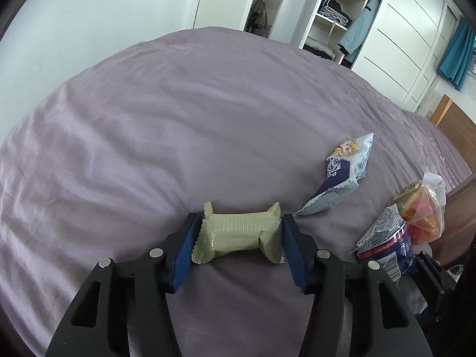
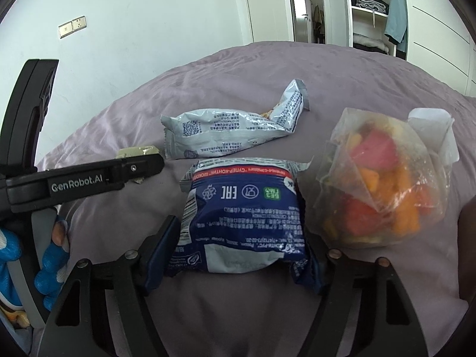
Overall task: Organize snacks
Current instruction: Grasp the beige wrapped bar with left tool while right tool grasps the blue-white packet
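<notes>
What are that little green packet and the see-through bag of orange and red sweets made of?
Green packet: seemingly matte plastic film, with crimped, zigzag-cut ends and printed text. See-through bag: thin clear plastic, glossy and creased; the contents show through.

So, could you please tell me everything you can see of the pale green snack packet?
The pale green, crimp-ended foil-like snack packet lies flat and crosswise on the mauve bedsheet, faint printed text on top. It is pinched slightly at its middle, and the left claw has its blue pads against both ends. The right wrist view shows only a sliver.
</notes>
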